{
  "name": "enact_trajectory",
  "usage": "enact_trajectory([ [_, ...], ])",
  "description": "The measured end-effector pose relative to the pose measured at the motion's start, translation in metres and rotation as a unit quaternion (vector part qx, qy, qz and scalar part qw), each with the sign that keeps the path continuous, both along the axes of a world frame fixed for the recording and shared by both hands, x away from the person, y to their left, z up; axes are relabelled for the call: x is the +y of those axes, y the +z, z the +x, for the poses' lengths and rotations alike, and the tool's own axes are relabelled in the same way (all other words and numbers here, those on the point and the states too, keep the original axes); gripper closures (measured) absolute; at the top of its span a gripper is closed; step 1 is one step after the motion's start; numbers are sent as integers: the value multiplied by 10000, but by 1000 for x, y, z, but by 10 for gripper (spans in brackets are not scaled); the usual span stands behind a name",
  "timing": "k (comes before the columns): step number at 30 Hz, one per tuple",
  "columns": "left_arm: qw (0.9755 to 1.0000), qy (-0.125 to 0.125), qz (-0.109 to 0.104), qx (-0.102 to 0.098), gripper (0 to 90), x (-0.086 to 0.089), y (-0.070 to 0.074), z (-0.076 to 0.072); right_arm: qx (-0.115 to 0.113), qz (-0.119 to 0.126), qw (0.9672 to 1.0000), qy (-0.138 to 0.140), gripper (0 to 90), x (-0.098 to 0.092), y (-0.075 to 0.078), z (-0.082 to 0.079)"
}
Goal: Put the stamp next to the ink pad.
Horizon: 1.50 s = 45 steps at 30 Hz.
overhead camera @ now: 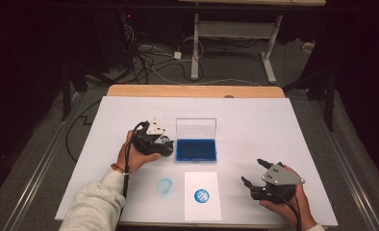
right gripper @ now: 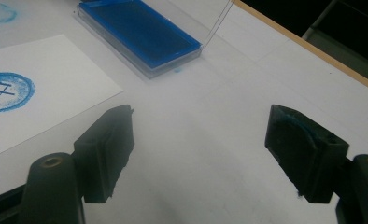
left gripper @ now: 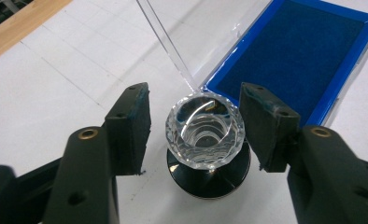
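A clear faceted stamp [left gripper: 204,128] on a black base stands upright on the white table beside the blue ink pad [left gripper: 294,51]. My left gripper [left gripper: 198,126] straddles it with the jaws apart. A gap shows at the left pad, and the right pad lies close to the stamp's rim. In the high view that gripper [overhead camera: 165,145] sits just left of the ink pad [overhead camera: 196,150]. My right gripper [overhead camera: 251,171] rests at the front right, open, with nothing between its jaws [right gripper: 198,144].
The ink pad's clear lid [overhead camera: 195,127] stands up at its far side. A white paper [overhead camera: 203,211] with a round blue print [overhead camera: 201,195] lies near the front edge. A faint blue smear [overhead camera: 165,186] marks the table left of it. Bare wood [overhead camera: 192,91] runs along the far edge.
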<state>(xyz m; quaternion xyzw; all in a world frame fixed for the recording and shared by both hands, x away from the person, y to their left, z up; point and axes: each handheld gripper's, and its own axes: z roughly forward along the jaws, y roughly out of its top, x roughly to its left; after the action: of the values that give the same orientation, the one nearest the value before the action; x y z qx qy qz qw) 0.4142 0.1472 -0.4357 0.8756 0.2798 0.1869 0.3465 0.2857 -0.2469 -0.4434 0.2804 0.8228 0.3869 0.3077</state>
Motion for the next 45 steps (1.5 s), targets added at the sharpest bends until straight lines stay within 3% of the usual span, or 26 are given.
enact_trajectory([
  [5,9999,59,-59,-83,369,0,2,-2,-5,-7,10000,-1,246,0,0,0],
  [9,9996,216,-102,-158,207,-2,2,-2,7,-12,10000,-6,246,0,0,0],
  [12,9994,230,-195,-175,164,-1,3,-3,-4,-10,10000,-8,246,0,0,0],
  [33,9984,3,-276,-485,162,-3,15,-17,-31,46,10000,0,246,0,1,-1],
  [45,9959,-39,-442,-786,162,-5,25,-30,-64,77,9999,-30,244,0,2,-2],
])
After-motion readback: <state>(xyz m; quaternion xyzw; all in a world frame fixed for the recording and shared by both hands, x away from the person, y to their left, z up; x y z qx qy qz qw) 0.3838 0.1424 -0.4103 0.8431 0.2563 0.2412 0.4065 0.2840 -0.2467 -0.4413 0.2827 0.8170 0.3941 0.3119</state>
